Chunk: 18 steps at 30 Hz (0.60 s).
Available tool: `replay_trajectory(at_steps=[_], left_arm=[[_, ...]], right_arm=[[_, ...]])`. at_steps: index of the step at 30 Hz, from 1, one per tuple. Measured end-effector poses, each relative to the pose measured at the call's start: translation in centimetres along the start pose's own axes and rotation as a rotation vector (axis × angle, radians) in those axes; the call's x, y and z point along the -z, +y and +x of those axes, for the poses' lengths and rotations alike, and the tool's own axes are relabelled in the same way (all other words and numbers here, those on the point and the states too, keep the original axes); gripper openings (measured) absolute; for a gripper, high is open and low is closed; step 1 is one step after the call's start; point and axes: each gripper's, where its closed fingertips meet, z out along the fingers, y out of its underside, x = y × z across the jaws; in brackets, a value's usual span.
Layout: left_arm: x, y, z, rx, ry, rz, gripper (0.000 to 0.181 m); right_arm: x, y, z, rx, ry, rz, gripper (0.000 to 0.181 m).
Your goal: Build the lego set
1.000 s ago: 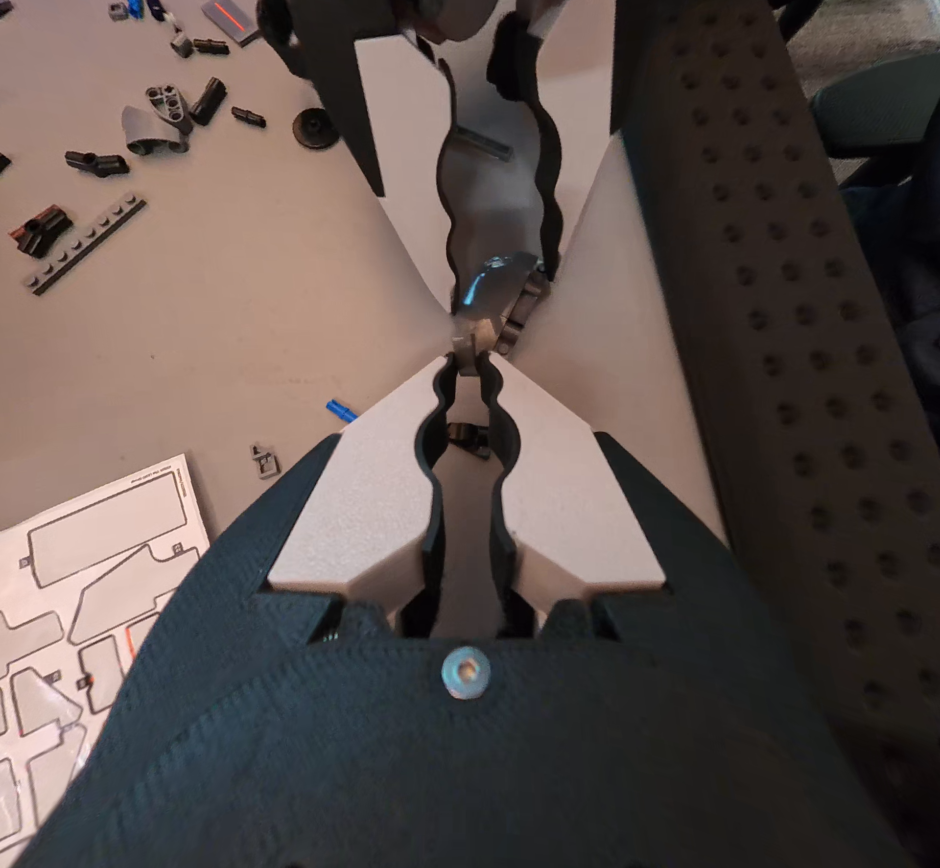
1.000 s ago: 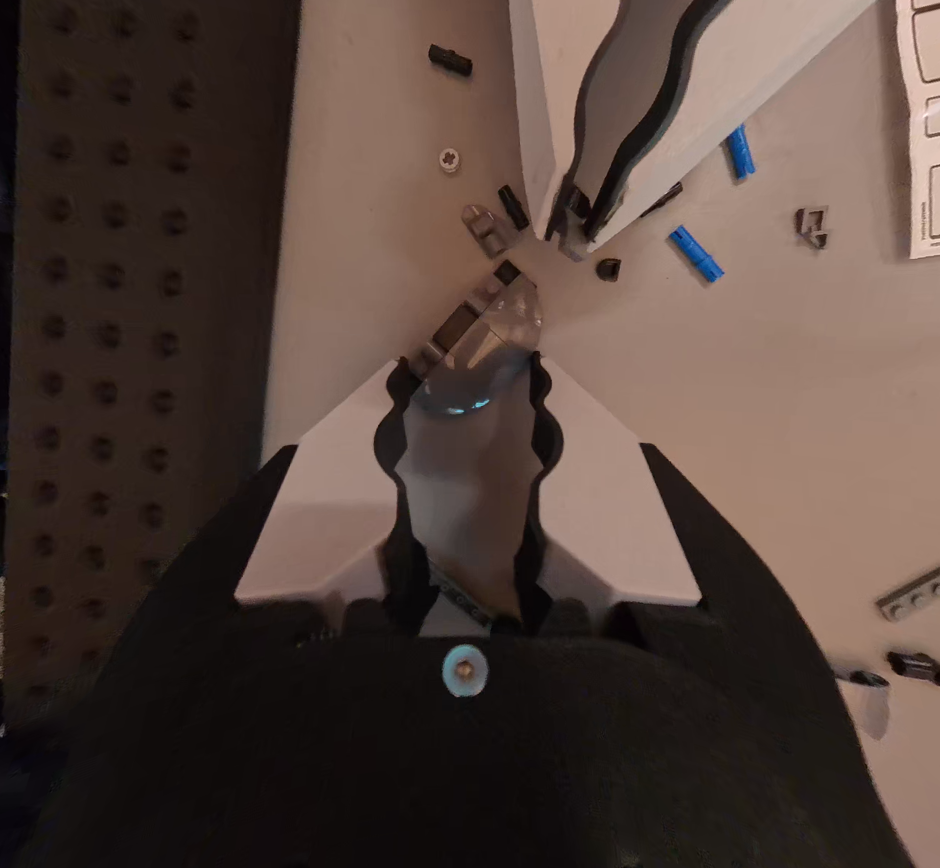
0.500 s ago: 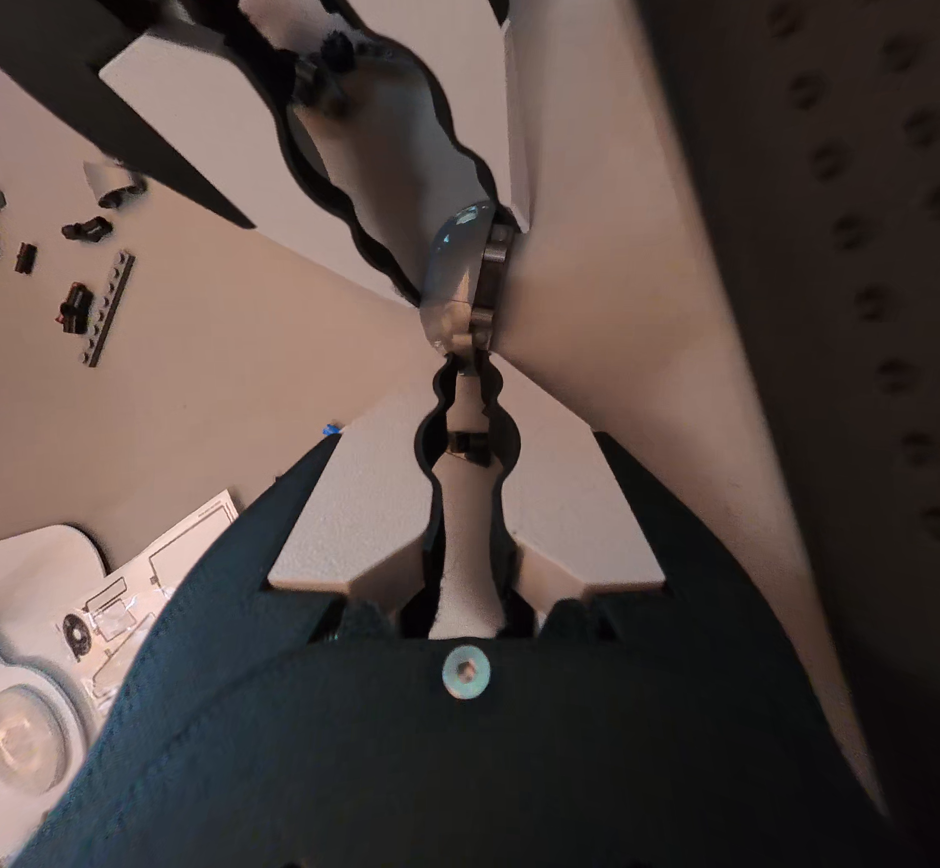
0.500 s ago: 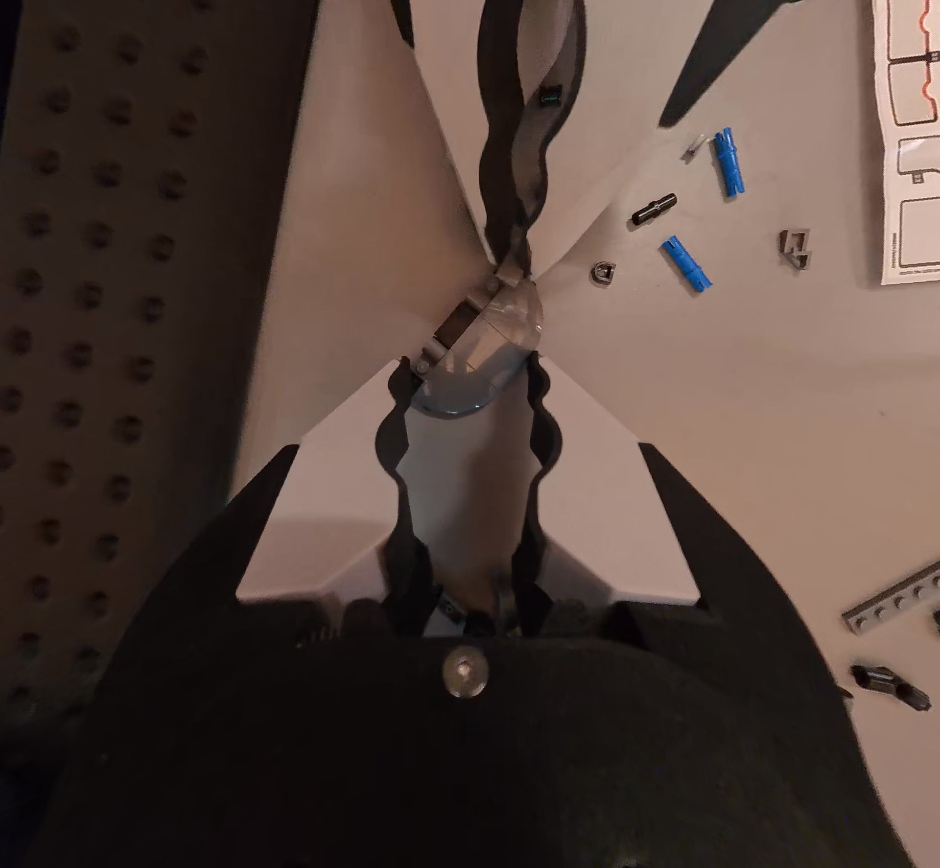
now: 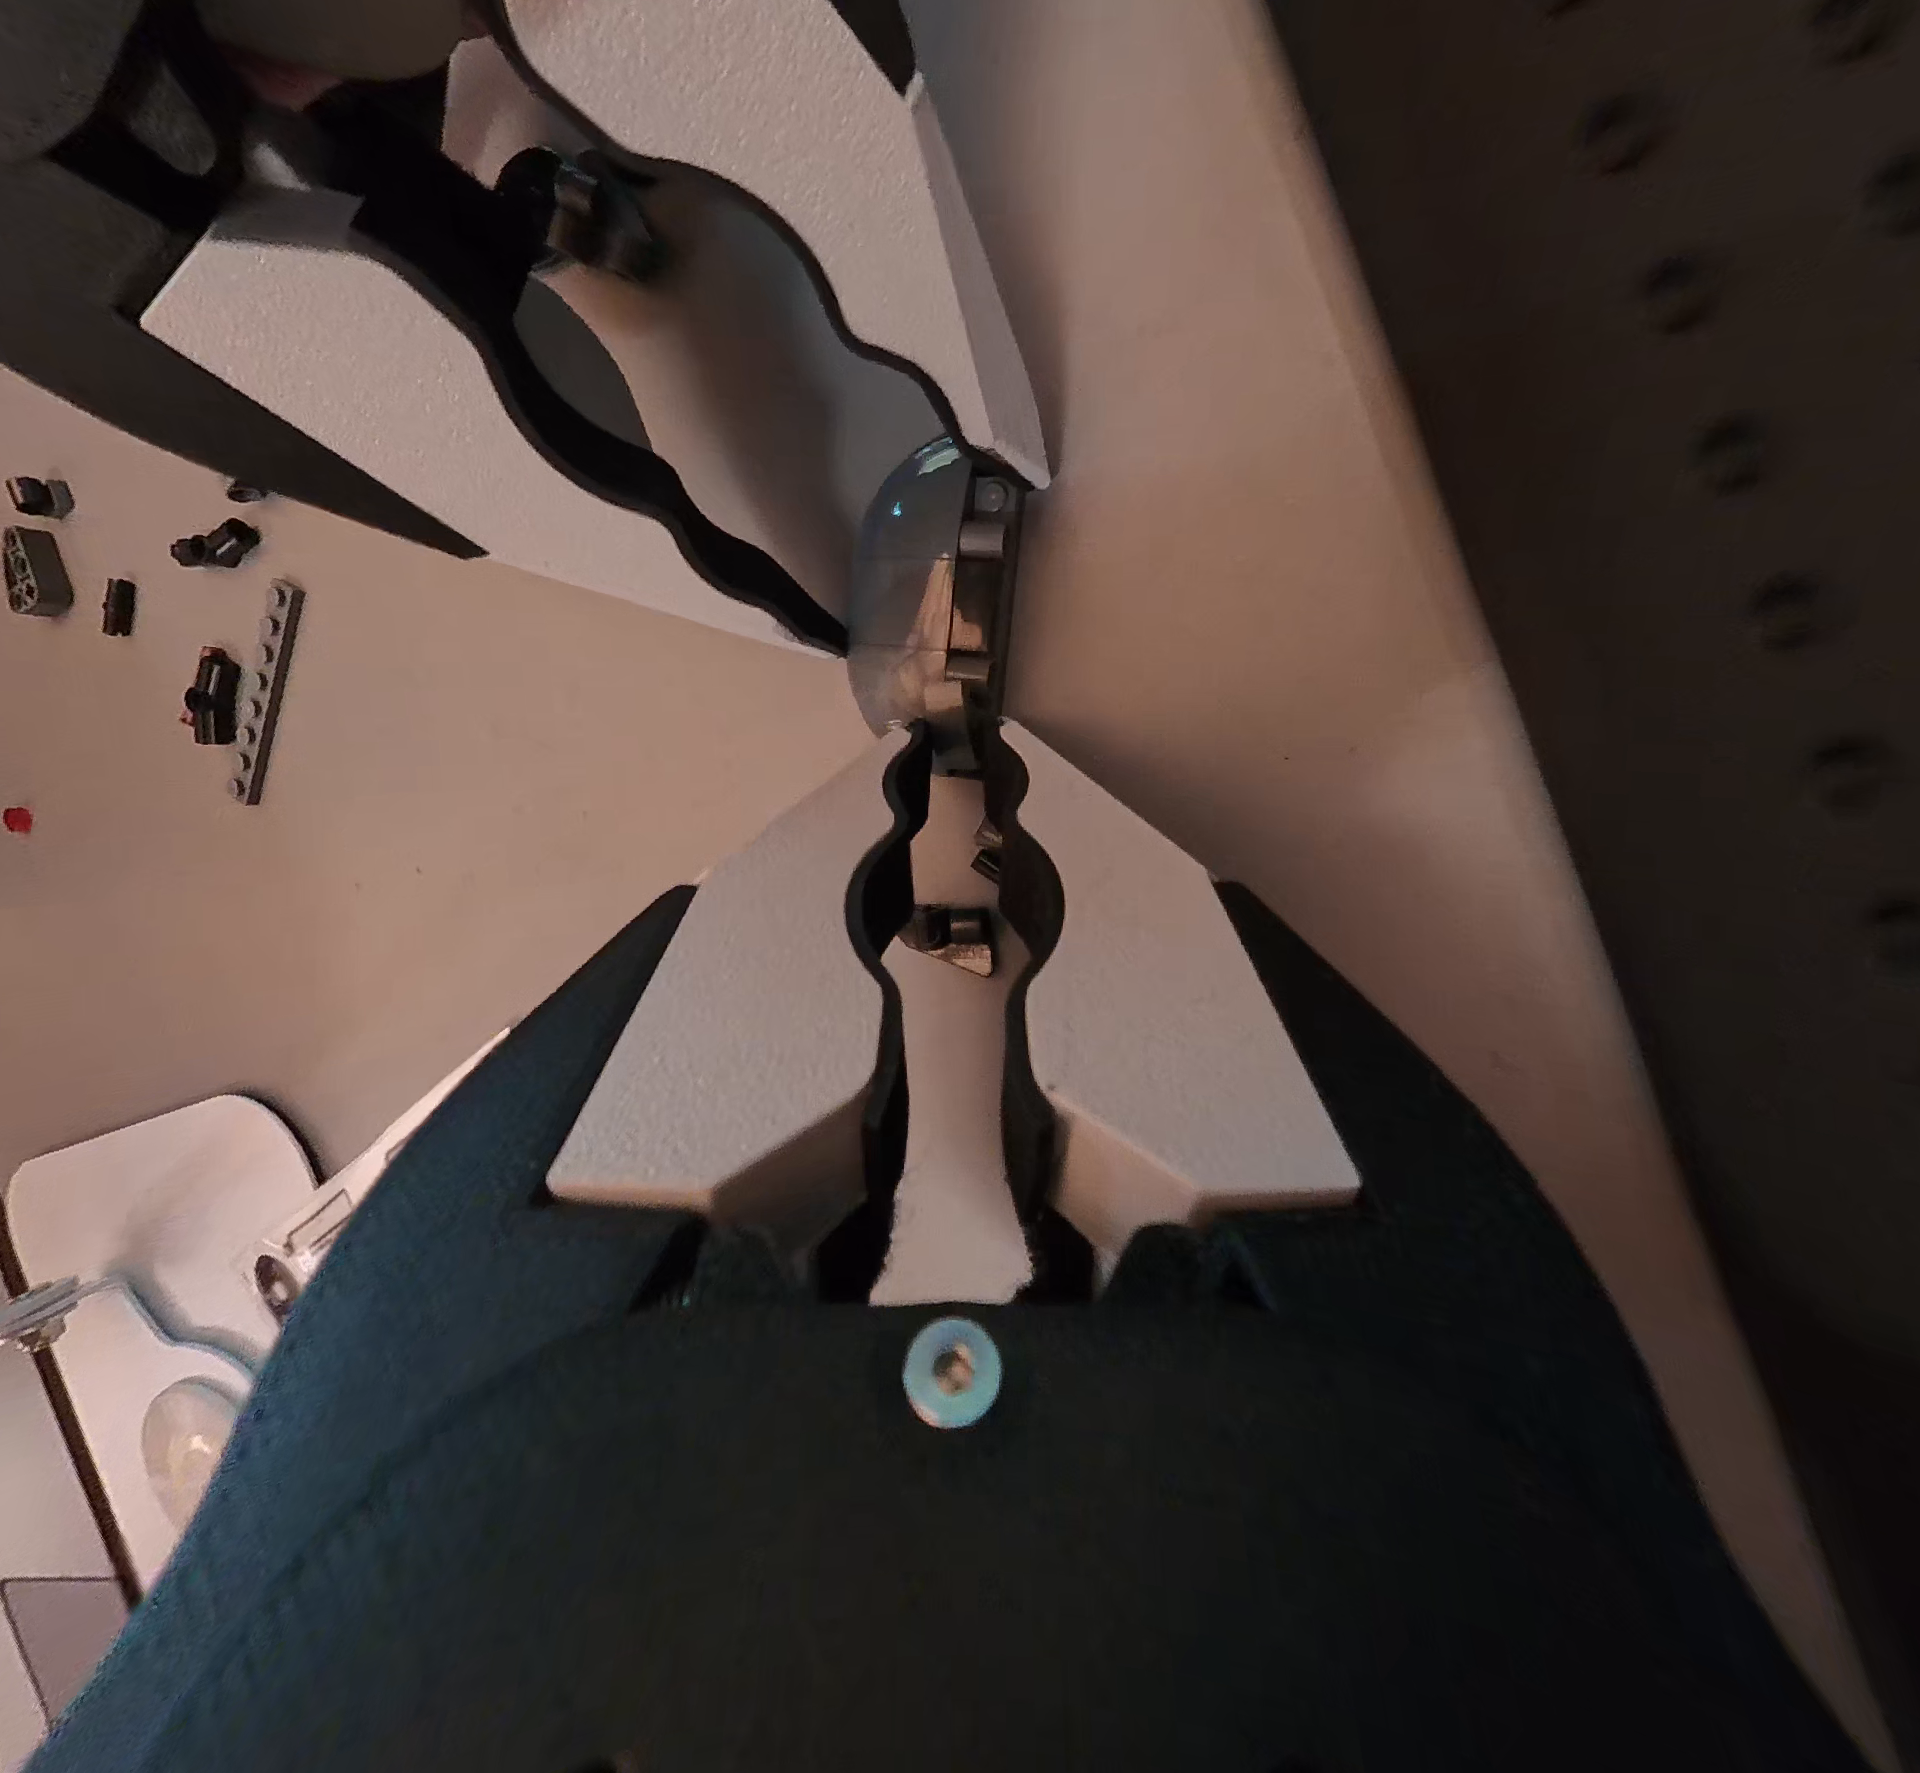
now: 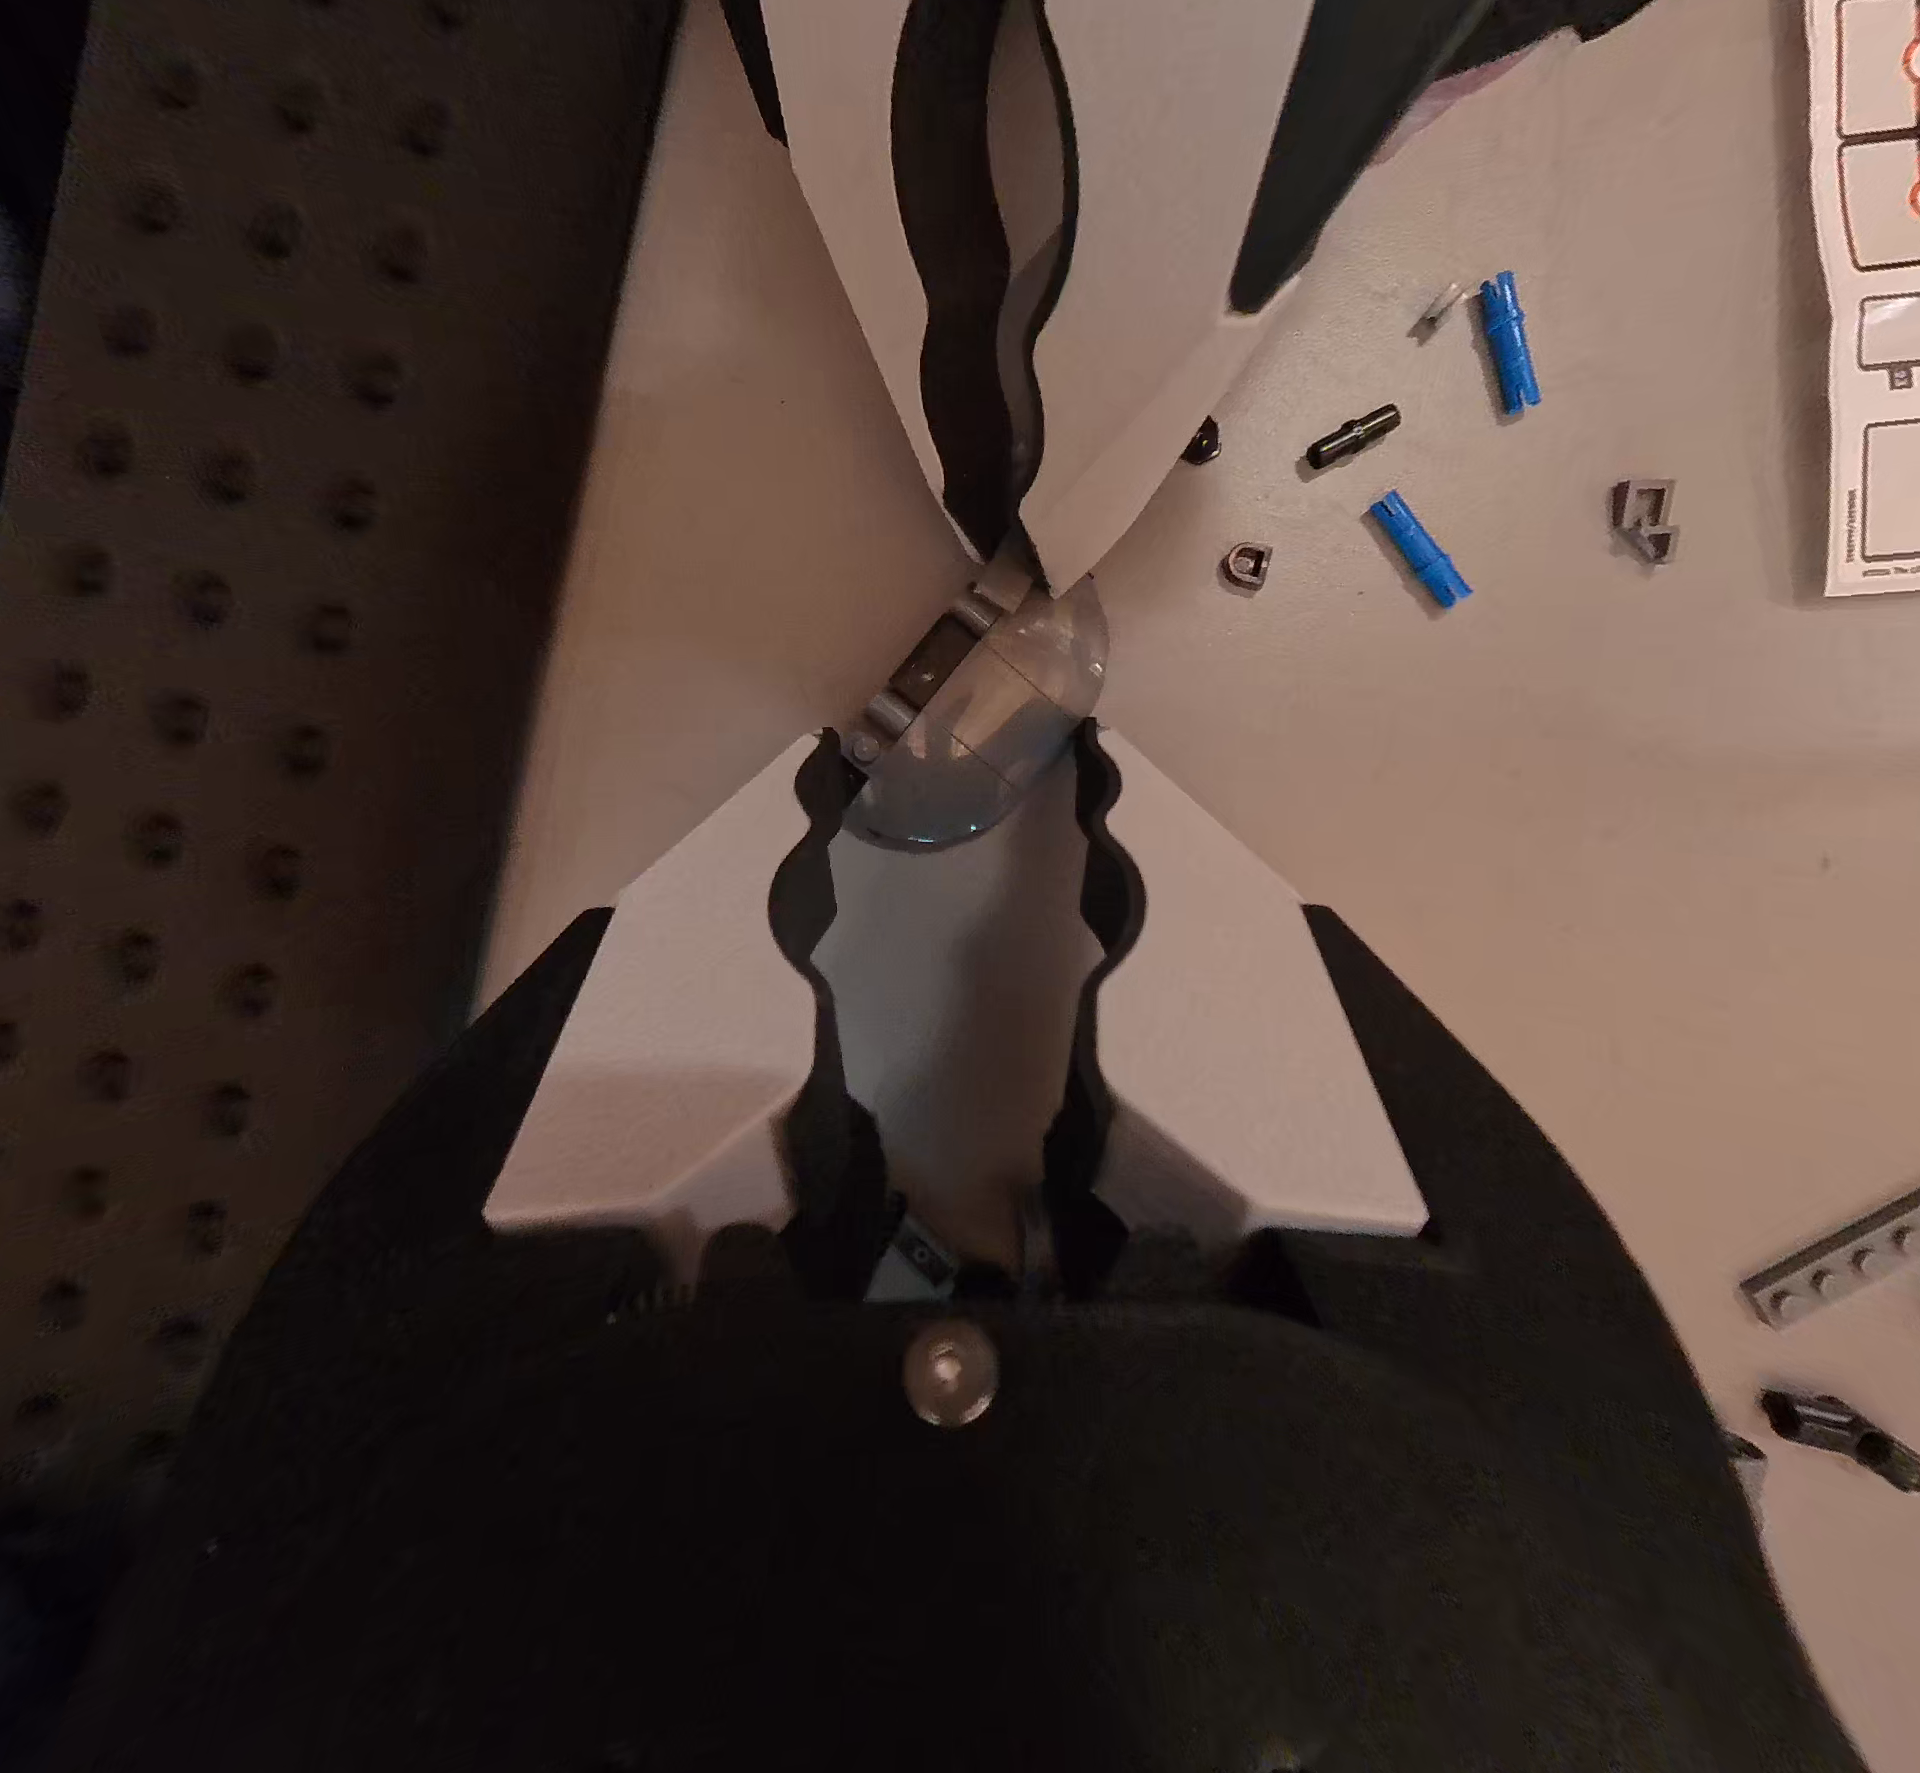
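The right hand-held gripper [image 6: 956, 747] is clamping a small grey lego piece with a clear curved cover [image 6: 977, 684] above the table [image 6: 1455, 892], while the left hand-held gripper [image 5: 961, 757] is pinching its end narrowly – uneven twisting could be popping the cover off, dropping it among the loose pins [image 6: 1418, 547]

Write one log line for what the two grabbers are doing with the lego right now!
left gripper: shut on grey assembly end | right gripper: shut on grey assembly, curved side | assembly off table | loose blue pins unused
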Motion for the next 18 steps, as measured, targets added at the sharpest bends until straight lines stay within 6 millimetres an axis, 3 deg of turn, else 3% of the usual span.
replay_trajectory(at_steps=[18], left_arm=[[0.54, 0.87, 0.11, 0.032, 0.001, -0.038, 0.012]], right_arm=[[0.02, -0.01, -0.10, 0.004, -0.008, 0.008, 0.043]])
